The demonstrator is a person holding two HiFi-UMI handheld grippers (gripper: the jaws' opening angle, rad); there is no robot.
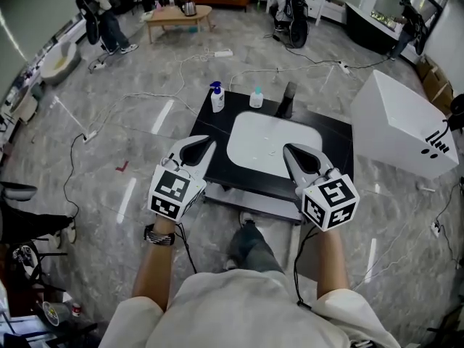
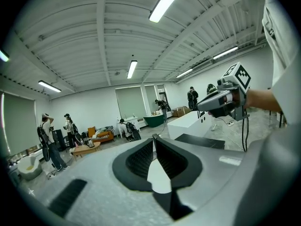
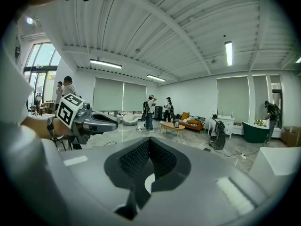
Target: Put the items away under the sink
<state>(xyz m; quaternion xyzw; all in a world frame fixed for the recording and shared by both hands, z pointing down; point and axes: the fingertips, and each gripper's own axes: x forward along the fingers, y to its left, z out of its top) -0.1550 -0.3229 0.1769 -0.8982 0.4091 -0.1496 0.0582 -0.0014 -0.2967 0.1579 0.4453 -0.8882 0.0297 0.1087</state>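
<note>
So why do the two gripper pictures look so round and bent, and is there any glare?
Left gripper view and right gripper view: wide-angle lenses bow the ceiling beams and blacken the corners; strip lights burn white. Head view: straighter, with light streaks reflecting off the glossy floor.

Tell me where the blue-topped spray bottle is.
Head view: the spray bottle stands at the far left corner of the black counter, just left of the small clear bottle, behind the white sink.

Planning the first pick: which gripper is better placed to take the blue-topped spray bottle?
Likely the left gripper: the spray bottle stands at the countertop's far left corner, on its side. The right gripper would reach across the basin. Both shut, empty.
</note>
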